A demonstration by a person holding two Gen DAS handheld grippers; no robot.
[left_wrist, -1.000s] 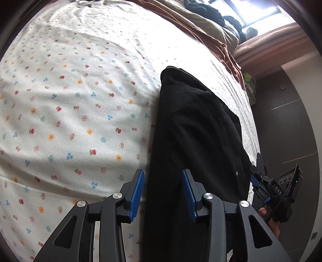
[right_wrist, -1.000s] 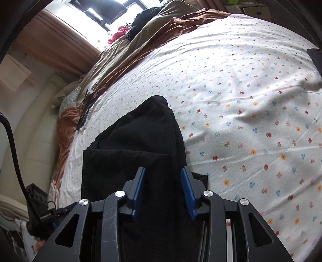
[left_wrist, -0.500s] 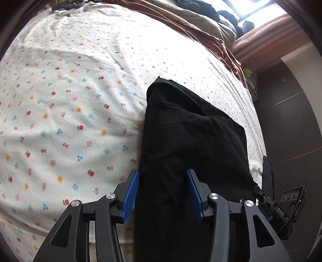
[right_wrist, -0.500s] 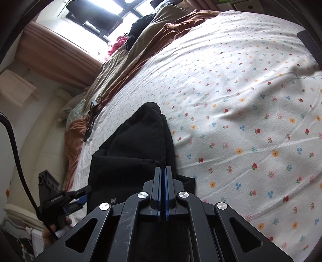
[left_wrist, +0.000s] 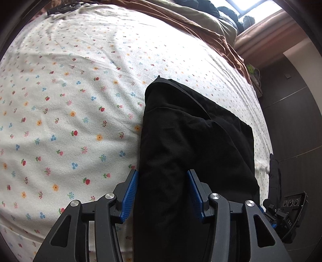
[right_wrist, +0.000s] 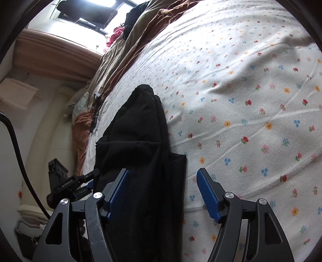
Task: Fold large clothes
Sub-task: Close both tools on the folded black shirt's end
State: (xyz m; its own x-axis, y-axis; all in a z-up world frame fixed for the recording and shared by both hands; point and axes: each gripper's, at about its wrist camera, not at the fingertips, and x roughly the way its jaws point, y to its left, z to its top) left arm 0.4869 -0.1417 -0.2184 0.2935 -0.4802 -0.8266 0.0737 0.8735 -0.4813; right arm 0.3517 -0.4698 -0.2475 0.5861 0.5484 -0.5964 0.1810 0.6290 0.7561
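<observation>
A black garment [left_wrist: 193,145] lies folded lengthwise on the flowered bed sheet [left_wrist: 70,104]. My left gripper [left_wrist: 163,191] is open, its blue pads on either side of the garment's near end. In the right wrist view the same garment [right_wrist: 140,131] runs away from me. My right gripper [right_wrist: 163,193] is open wide over the garment's near right edge, with nothing held. The right gripper shows at the lower right of the left wrist view [left_wrist: 285,217], and the left one at the lower left of the right wrist view [right_wrist: 70,183].
A brown and beige duvet [left_wrist: 201,26] is bunched along the far side of the bed, with dark clothes [right_wrist: 136,14] piled by the window. A dark wardrobe wall [left_wrist: 291,121] stands past the bed's right edge. A black cable [right_wrist: 18,161] hangs at left.
My right gripper shut on the garment half a second ago and has now opened wide and let it go. My left gripper stayed open and moved a little further over the garment's end.
</observation>
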